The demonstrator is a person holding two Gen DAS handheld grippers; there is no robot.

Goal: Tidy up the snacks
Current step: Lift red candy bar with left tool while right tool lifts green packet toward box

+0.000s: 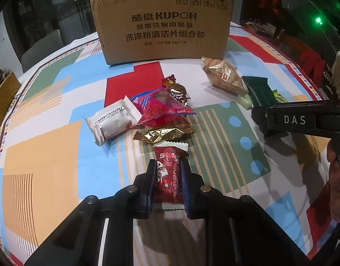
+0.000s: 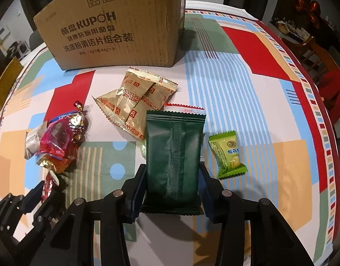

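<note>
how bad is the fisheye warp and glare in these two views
Left wrist view: the cardboard box bows outward, corners go black, a green light flares top right, and foil on the gold wrapper glints. Right wrist view: the same bending of the tablecloth edge, soft shadow beneath the green packet, and blurred edges.

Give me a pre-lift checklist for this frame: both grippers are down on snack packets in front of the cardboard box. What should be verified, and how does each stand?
1. Left gripper shut on the red packet: ok.
2. Right gripper straddles the dark green packet; pads pressing: cannot tell.
3. Neighbours clear of the green packet: not ok; the gold biscuit packets touch or overlap its corner.
4. Light green candy apart from the right fingers: ok.
5. Cardboard box top open: cannot tell.
6. Red packet free of the pile: ok; only the gold wrapper lies near its tip.
</note>
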